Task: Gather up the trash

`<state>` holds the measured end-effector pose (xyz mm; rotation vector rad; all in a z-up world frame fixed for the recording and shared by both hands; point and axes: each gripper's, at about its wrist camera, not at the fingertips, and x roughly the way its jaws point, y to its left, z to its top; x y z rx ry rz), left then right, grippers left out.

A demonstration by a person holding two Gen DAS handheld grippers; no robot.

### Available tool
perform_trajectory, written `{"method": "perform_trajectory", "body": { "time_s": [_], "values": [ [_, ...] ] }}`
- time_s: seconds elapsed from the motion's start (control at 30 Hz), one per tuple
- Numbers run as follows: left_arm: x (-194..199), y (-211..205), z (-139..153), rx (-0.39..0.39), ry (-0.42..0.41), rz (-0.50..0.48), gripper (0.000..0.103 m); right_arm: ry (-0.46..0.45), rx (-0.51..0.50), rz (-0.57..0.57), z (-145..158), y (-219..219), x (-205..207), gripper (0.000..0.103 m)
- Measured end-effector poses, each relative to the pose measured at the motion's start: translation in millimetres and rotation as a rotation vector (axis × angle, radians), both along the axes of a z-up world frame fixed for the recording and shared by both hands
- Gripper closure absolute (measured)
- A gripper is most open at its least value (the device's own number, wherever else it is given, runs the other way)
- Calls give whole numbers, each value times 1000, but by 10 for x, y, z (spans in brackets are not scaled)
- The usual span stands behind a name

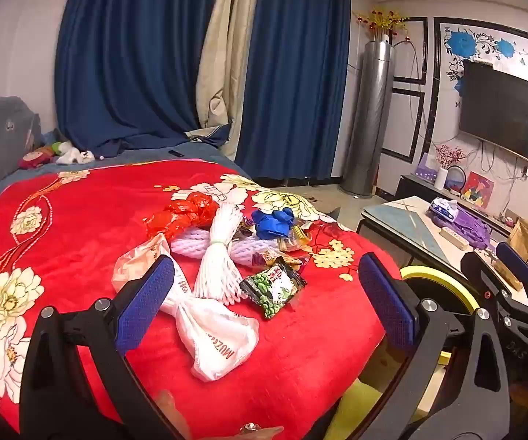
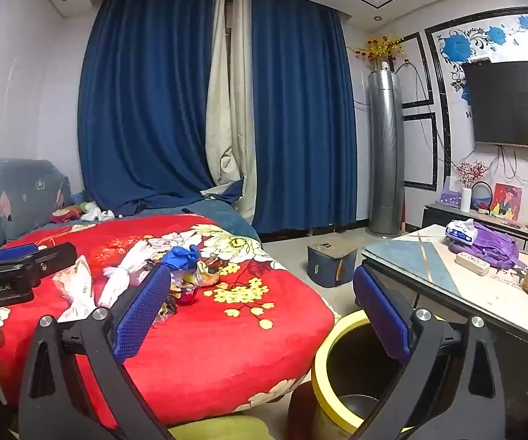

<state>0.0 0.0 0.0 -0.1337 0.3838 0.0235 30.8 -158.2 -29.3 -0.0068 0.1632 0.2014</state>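
- Left wrist view, setting: a bedroom with blue curtains (image 1: 135, 55) behind a bed covered by a red floral blanket (image 1: 80, 227); a dark television (image 1: 513, 124) hung on the right wall above a low table (image 1: 403, 220).
- Left wrist view, trash: the pile lay on the blanket near the bed's right edge — a twisted white plastic bag (image 1: 208, 330) nearest the camera, a green snack packet (image 1: 275, 289) just beside it, white foam netting (image 1: 219, 256) behind, a crumpled red bag (image 1: 183, 212) and a blue glove (image 1: 275, 222) farther back.
- Left wrist view, left gripper (image 1: 264, 304): jaws spread wide, nothing between the pads; the white plastic bag and the snack packet lay in the gap below them.
- Left wrist view, bin: the rim of a yellow bin (image 1: 443, 282) showed beside the bed, at the right.
- Right wrist view, setting: the same bed and curtains, with the low table at the right.
- Right wrist view, right gripper (image 2: 264, 311): jaws spread wide and empty, above the bed's edge and the yellow bin — the bin stood on the floor between bed and table, its mouth open.
- Right wrist view, trash: the pile sat on the blanket left of centre, well apart from the bin.
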Motion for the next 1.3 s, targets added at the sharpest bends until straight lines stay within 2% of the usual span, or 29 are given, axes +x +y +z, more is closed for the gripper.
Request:
{"method": "perform_trajectory", "body": {
  "time_s": [0.97, 1.3],
  "values": [
    [36, 25, -45, 14, -9, -8, 11, 17, 18, -12, -63, 28, 123, 6],
    [3, -33, -13, 13, -11, -5, 11, 18, 17, -15, -41, -46, 27, 6]
  ]
}}
